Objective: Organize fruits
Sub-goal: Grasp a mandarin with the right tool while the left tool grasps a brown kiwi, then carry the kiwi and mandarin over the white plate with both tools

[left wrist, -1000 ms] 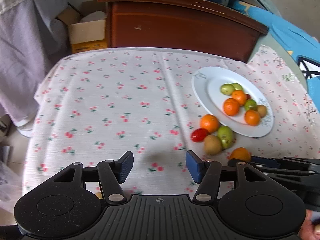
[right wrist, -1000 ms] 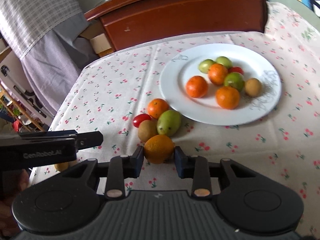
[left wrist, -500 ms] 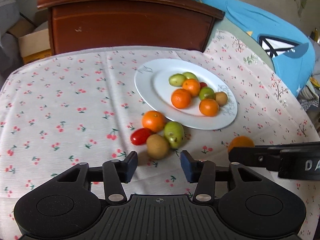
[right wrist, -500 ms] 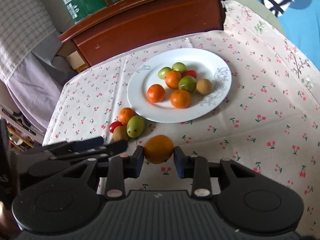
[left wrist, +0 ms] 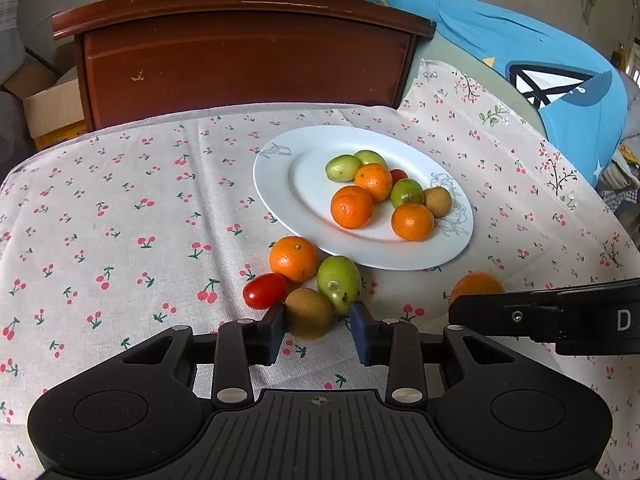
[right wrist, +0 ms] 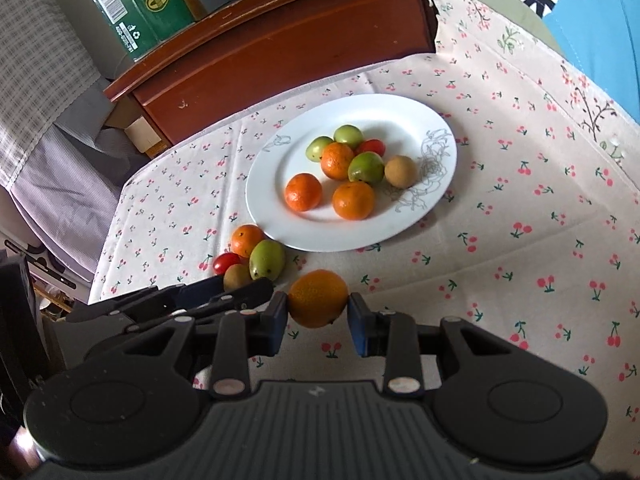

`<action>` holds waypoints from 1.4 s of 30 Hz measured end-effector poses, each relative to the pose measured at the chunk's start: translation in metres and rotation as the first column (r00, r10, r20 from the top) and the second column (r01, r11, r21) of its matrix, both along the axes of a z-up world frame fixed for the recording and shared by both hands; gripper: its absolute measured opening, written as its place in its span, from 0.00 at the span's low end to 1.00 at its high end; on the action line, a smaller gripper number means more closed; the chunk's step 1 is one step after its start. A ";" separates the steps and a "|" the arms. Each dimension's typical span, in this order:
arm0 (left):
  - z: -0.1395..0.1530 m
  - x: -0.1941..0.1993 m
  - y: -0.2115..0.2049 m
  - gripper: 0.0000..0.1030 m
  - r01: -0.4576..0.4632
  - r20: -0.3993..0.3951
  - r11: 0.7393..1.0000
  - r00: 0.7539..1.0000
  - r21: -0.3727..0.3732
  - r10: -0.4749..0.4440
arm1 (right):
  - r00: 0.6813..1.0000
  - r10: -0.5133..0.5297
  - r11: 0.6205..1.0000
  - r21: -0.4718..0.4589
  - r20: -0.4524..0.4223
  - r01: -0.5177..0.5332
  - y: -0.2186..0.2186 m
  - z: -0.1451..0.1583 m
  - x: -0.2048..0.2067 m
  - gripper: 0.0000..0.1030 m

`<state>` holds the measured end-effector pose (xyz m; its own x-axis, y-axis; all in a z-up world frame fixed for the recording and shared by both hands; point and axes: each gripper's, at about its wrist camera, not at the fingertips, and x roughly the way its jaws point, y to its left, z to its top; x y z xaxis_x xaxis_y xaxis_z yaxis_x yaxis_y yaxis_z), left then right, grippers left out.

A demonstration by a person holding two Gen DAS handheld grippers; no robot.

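A white plate [left wrist: 280, 184] [right wrist: 272, 184] holds several mandarins, green fruits, a kiwi and a cherry tomato. Just in front of it on the cherry-print cloth lie a mandarin [left wrist: 294, 258], a cherry tomato [left wrist: 265, 290], a green fruit [left wrist: 339, 284] and a brown kiwi [left wrist: 308, 314]. My left gripper [left wrist: 318, 313] is closing around that kiwi: the left pad touches it, and a gap shows at the right pad. My right gripper [right wrist: 317, 304] is shut on an orange [right wrist: 318, 298] [left wrist: 476, 286], held just above the cloth to the right of the loose fruits.
A brown wooden cabinet [left wrist: 248, 64] stands behind the table, with a green carton [right wrist: 132, 4] on top. A cardboard box [left wrist: 52, 108] sits at the back left. Blue fabric [left wrist: 520, 40] lies beyond the table's right edge. Bare cloth stretches to the left of the plate.
My left gripper swung from bare cloth to the loose fruits and its jaws narrowed around the kiwi. My right gripper, still holding the orange, moved off to the right of the pile.
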<state>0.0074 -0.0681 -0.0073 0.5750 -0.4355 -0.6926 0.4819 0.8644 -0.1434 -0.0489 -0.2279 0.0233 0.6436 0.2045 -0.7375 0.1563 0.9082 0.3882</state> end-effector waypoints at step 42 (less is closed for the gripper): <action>0.078 -0.007 0.013 0.21 -0.042 0.109 0.996 0.993 -0.084 0.051 | 0.993 0.013 1.000 0.024 0.113 -0.016 -0.016 0.034 0.009 0.32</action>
<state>0.0001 -0.0546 0.0707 0.6674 -0.4591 -0.5863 0.4586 0.8737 -0.1622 -0.0399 -0.2436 0.0569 0.7196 0.2316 -0.6546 0.0971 0.8999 0.4251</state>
